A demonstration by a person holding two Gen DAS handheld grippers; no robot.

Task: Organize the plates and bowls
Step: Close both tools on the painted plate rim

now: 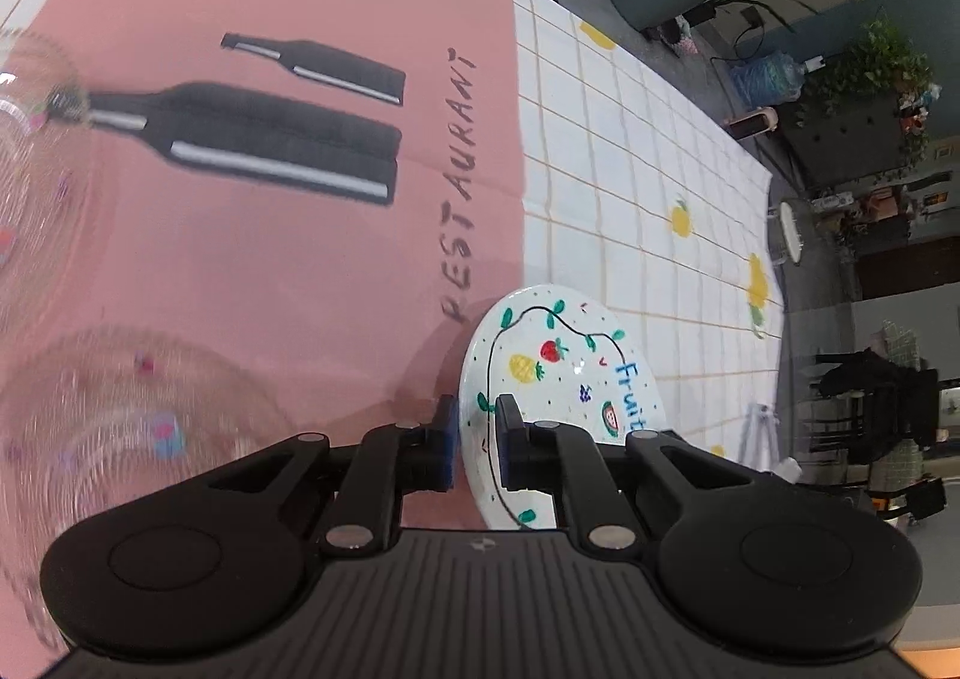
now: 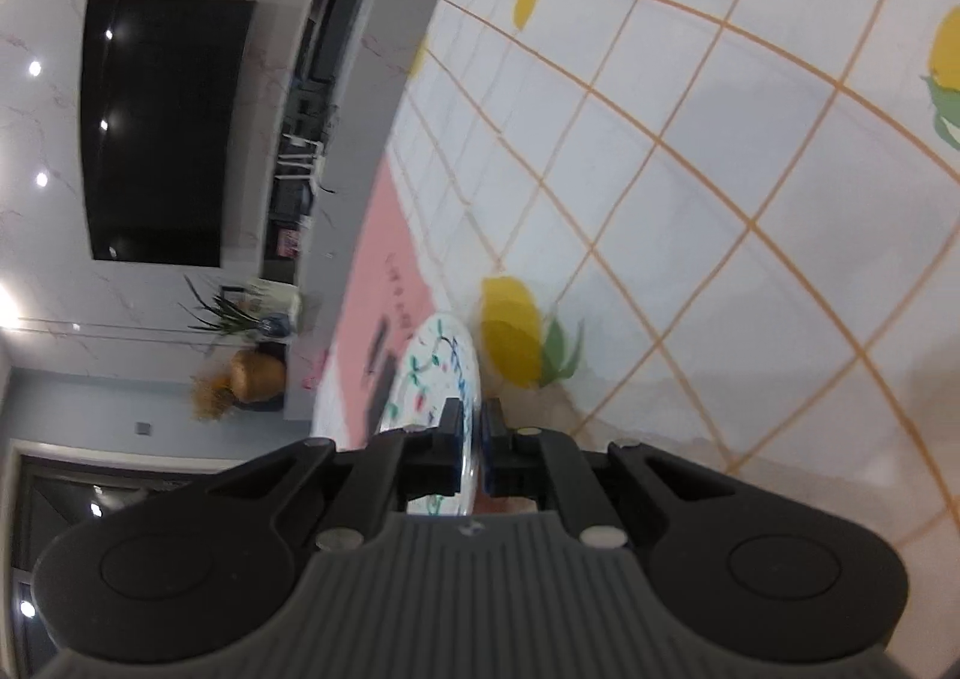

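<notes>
A white plate (image 1: 564,373) painted with fruit and the word "Fruit" is held on edge in my left gripper (image 1: 477,445), whose jaws are shut on its rim, above the pink mat. My right gripper (image 2: 472,451) is shut on the rim of a similar white fruit plate (image 2: 438,373), held tilted above the checked tablecloth. Two clear glass bowls with coloured spots, one near (image 1: 120,427) and one farther (image 1: 30,138), sit blurred at the left of the left wrist view.
A pink mat (image 1: 270,235) printed with black bottles and "RESTAURANT" lies on a white checked tablecloth with lemons (image 1: 630,187). The table edge runs along the right in the left wrist view. Room furniture, plants and a dark TV (image 2: 162,132) lie beyond.
</notes>
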